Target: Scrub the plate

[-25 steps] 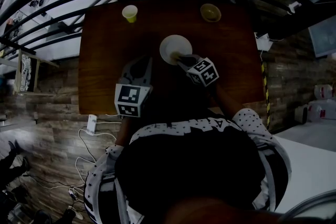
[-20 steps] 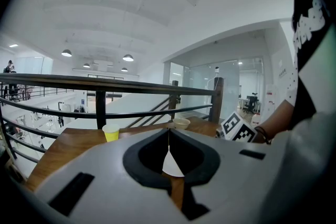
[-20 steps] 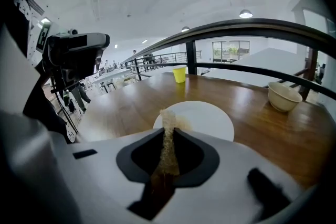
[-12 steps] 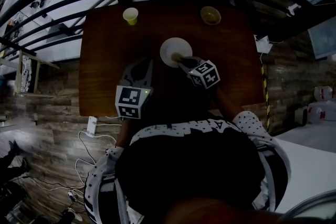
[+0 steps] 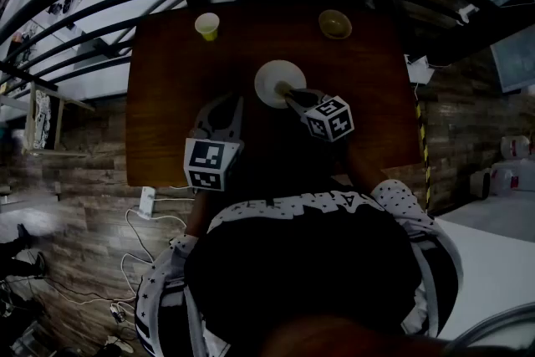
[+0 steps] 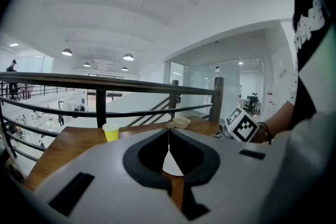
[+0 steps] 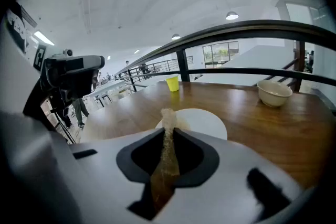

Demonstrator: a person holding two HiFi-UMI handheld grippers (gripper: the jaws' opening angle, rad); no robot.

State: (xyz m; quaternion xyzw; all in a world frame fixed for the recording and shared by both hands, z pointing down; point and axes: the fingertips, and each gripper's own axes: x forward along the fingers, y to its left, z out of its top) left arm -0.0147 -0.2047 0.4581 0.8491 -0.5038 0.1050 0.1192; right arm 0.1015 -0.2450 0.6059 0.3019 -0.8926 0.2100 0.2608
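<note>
- Head view: the plate (image 5: 276, 78) lies flat near the middle of the table (image 5: 167, 96). The yellow cup (image 5: 206, 24) and the bowl (image 5: 335, 22) stand well apart from it at the far edge. The right gripper (image 5: 289, 94) reaches over the plate's near rim. The left gripper (image 5: 230, 104) hovers near the plate's left side, clear of it. Nothing pins the plate, so a firm stroke would likely slide it across the wood (towards the bowl, if the push runs that way).
- Left gripper view: the left gripper (image 6: 169, 131) has its jaws pressed together with nothing between them, and the plate (image 6: 171, 164) shows only as a white sliver beyond them. Clenched and empty like this, it cannot brace the rim. Lowered carelessly to steady the plate, it could knock it instead.
- Right gripper view: the right gripper (image 7: 168, 131) is clamped on a thin tan scrubber (image 7: 167, 150), whose tip stands over the near-left rim of the plate (image 7: 205, 122); actual contact cannot be told. Sideways pressure may bend the strip or drag it out of the jaws. Pressing on the rim rather than the middle could tip the plate.
</note>
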